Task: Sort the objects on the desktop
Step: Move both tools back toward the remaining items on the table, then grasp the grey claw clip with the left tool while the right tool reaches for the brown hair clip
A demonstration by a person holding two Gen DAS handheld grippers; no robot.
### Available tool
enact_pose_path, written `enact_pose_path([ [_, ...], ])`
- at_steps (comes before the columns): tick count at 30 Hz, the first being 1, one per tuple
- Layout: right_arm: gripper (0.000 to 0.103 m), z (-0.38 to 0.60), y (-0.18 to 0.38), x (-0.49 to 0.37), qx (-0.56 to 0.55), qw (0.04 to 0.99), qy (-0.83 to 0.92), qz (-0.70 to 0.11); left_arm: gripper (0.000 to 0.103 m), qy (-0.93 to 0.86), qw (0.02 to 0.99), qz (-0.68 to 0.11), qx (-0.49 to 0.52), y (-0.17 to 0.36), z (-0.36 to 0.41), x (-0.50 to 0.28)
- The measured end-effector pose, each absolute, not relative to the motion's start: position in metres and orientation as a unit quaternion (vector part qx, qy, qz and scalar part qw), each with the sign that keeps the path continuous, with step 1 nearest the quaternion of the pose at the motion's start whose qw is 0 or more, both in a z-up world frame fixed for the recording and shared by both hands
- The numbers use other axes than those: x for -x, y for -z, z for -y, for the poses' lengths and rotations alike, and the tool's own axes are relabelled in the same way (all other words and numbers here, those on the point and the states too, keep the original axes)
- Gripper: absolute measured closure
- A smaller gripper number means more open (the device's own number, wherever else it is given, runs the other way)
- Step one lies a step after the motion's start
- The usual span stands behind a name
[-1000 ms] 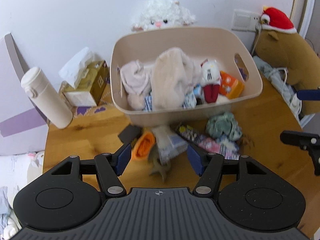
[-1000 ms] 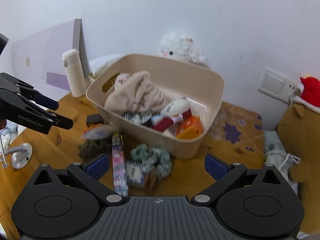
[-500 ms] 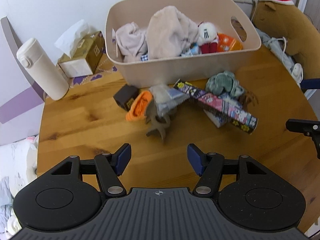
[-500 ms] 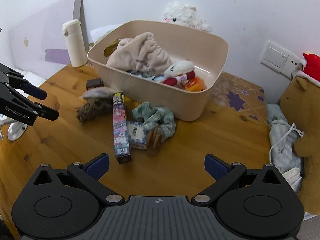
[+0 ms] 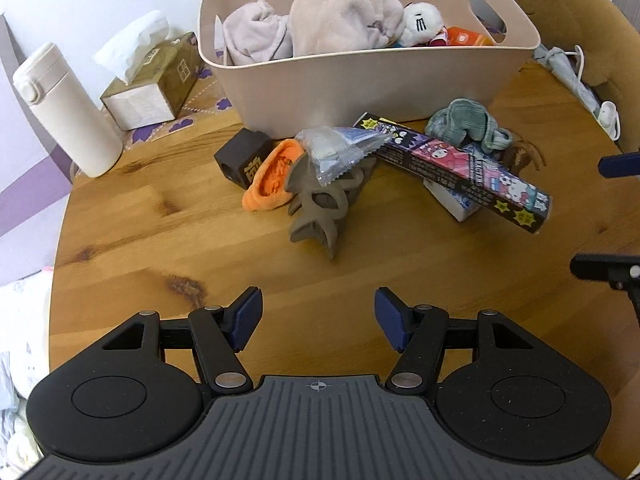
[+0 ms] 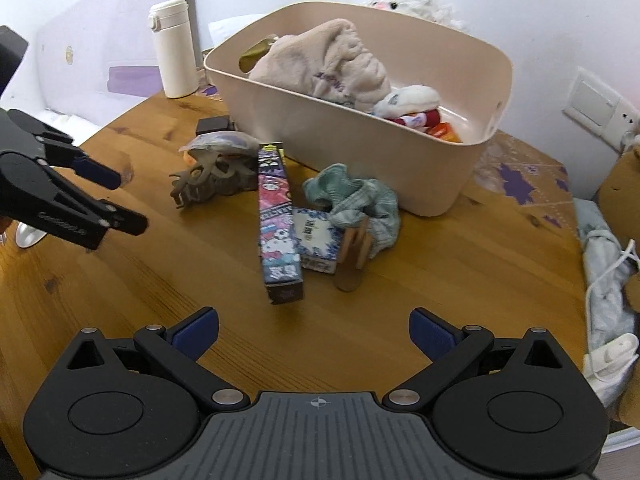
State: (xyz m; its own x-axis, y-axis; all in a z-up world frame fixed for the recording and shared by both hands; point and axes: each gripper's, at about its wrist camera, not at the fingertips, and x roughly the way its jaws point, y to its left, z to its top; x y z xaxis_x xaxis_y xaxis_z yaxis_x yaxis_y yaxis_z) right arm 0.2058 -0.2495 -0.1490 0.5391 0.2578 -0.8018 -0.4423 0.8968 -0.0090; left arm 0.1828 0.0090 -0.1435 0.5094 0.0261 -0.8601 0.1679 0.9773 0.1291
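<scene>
**Both grippers over the pile, nothing picked yet**

The loose things lie in a small heap on the wooden table, just in front of the beige basket. In the heap are a grey hair clip, an orange pouch, a clear plastic packet, a long cartoon box, a green cloth and a small dark box. The basket already holds towels and a soft toy.

The left gripper is wide open and empty, on the near side of the hair clip. The right gripper is also wide open and empty, near the end of the cartoon box.

This looks like the approach step. The next move probably needs one gripper to reach forward around a single item, maybe the clip, without pushing its neighbours.
</scene>
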Motion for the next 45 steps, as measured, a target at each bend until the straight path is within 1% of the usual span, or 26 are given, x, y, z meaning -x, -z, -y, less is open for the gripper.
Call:
enact_pose_path([
  [3, 0.0, 0.242, 0.153, -0.21, 0.101, 0.87, -0.206, -0.436, 0.039, 0.038, 0.867, -0.487, -0.095, 0.148, -0.013, -0.192],
  [7, 0.006, 0.229, 0.158, -0.217, 0.107, 0.869, -0.217, -0.432, 0.039, 0.039, 0.872, -0.481, -0.086, 0.153, -0.019, -0.205],
  [11, 0.015, 0.219, 0.162, -0.225, 0.111, 0.869, -0.226, -0.426, 0.038, 0.053, 0.875, -0.471, -0.096, 0.157, -0.021, -0.214],
  [12, 0.016, 0.217, 0.163, -0.227, 0.112, 0.868, -0.227, -0.426, 0.034, 0.055, 0.876, -0.47, -0.098, 0.158, -0.021, -0.216],
  [13, 0.017, 0.215, 0.164, -0.229, 0.113, 0.868, -0.227, -0.427, 0.033, 0.056, 0.877, -0.467, -0.099, 0.159, -0.022, -0.218],
  [19, 0.019, 0.209, 0.166, -0.237, 0.113, 0.869, -0.226, -0.426, 0.033, 0.065, 0.879, -0.464, -0.094, 0.159, -0.025, -0.231],
  [21, 0.022, 0.207, 0.166, -0.241, 0.112, 0.87, -0.224, -0.425, 0.033, 0.07, 0.878, -0.465, -0.093, 0.159, -0.024, -0.234],
  [24, 0.032, 0.207, 0.166, -0.246, 0.108, 0.871, -0.222, -0.426, 0.033, 0.077, 0.876, -0.467, -0.096, 0.162, -0.021, -0.238],
  [26, 0.04, 0.206, 0.166, -0.247, 0.105, 0.871, -0.22, -0.427, 0.033, 0.079, 0.875, -0.468, -0.097, 0.163, -0.019, -0.24],
  [27, 0.042, 0.205, 0.167, -0.248, 0.105, 0.871, -0.217, -0.427, 0.033, 0.078, 0.875, -0.468, -0.098, 0.164, -0.018, -0.242],
  [29, 0.049, 0.205, 0.166, -0.248, 0.106, 0.873, -0.211, -0.427, 0.034, 0.08, 0.875, -0.468, -0.096, 0.164, -0.017, -0.243],
  [30, 0.051, 0.206, 0.166, -0.248, 0.105, 0.873, -0.209, -0.428, 0.035, 0.083, 0.874, -0.469, -0.094, 0.164, -0.017, -0.244],
  [32, 0.058, 0.208, 0.165, -0.248, 0.101, 0.873, -0.205, -0.431, 0.043, 0.089, 0.874, -0.469, -0.09, 0.164, -0.016, -0.245],
  [34, 0.06, 0.21, 0.165, -0.247, 0.095, 0.873, -0.202, -0.433, 0.052, 0.096, 0.871, -0.473, -0.089, 0.164, -0.016, -0.246],
  [35, 0.061, 0.21, 0.165, -0.246, 0.093, 0.873, -0.2, -0.435, 0.055, 0.098, 0.869, -0.477, -0.09, 0.164, -0.015, -0.246],
  [36, 0.061, 0.211, 0.164, -0.245, 0.091, 0.873, -0.199, -0.436, 0.06, 0.1, 0.867, -0.479, -0.089, 0.164, -0.015, -0.246],
  [37, 0.061, 0.211, 0.164, -0.244, 0.088, 0.873, -0.198, -0.438, 0.063, 0.099, 0.867, -0.48, -0.091, 0.164, -0.016, -0.246],
  [40, 0.06, 0.213, 0.163, -0.242, 0.076, 0.873, -0.196, -0.441, 0.064, 0.101, 0.867, -0.478, -0.096, 0.163, -0.017, -0.244],
  [42, 0.055, 0.214, 0.163, -0.241, 0.063, 0.873, -0.19, -0.445, 0.064, 0.102, 0.867, -0.478, -0.098, 0.162, -0.016, -0.243],
  [43, 0.049, 0.216, 0.163, -0.241, 0.056, 0.873, -0.186, -0.448, 0.064, 0.102, 0.867, -0.477, -0.1, 0.161, -0.016, -0.243],
  [45, 0.049, 0.218, 0.162, -0.239, 0.04, 0.874, -0.181, -0.449, 0.064, 0.102, 0.868, -0.475, -0.103, 0.16, -0.014, -0.242],
])
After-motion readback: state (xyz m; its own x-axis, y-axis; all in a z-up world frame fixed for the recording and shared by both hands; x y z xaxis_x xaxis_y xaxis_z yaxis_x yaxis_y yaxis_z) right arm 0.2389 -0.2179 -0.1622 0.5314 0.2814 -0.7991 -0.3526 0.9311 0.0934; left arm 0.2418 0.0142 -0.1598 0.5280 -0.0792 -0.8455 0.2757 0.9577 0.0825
